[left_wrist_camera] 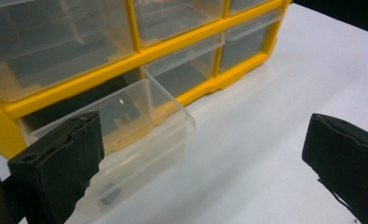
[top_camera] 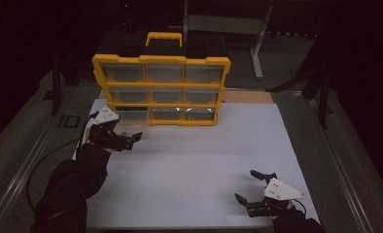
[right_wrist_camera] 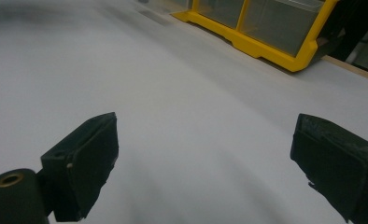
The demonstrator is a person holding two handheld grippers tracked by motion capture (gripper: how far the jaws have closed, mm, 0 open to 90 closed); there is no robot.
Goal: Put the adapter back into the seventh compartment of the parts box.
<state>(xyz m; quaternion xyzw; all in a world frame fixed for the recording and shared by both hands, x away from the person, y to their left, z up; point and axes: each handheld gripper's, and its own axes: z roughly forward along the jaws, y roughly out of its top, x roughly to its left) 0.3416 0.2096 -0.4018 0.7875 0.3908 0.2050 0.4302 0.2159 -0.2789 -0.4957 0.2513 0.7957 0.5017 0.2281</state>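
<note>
A dim room; a white worktop (top_camera: 189, 170) under grey floor edges, a metal-legged bench (top_camera: 260, 43) standing beyond in shadow.

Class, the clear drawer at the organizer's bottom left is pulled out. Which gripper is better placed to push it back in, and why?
Probably the left gripper: it hovers open just in front of the pulled-out drawer of the yellow organizer. The right gripper, also open, sits at the near right of the white mat, far from it.

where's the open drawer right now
The open drawer is pulled out of the yellow organizer's bottom-left slot, at the far left of the white mat, just ahead of the left gripper.
</note>
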